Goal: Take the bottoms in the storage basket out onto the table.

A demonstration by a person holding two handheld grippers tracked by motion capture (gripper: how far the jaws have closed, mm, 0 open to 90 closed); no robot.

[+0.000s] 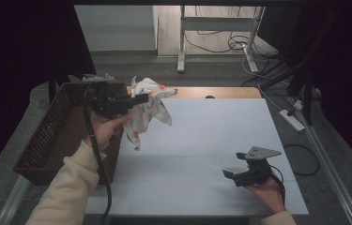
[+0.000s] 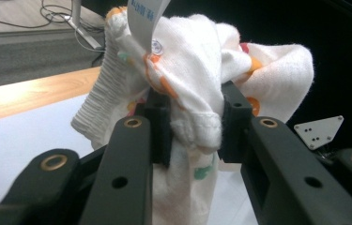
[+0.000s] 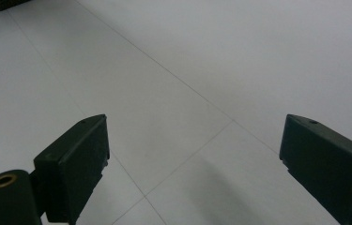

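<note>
One small white cotton garment with orange print (image 1: pixel 149 105) hangs bunched in the left gripper (image 1: pixel 138 99), upper left of the frame, beside the brown wicker basket (image 1: pixel 47 140).
Soft, light and limp, it drapes freely; the thicker ribbed hem looks the surest hold. The right gripper (image 1: pixel 230 174) rests wide and empty on the white table (image 1: pixel 202 136).

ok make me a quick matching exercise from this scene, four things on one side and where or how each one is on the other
Things:
1. left gripper
2. right gripper
3. wicker basket
4. white cloth

States:
A. brown, at the table's left edge
B. open, over the bare white table
C. hanging in the air, printed with orange
D. shut on fabric

Pairs: 1-D, 2-B, 3-A, 4-C
</note>
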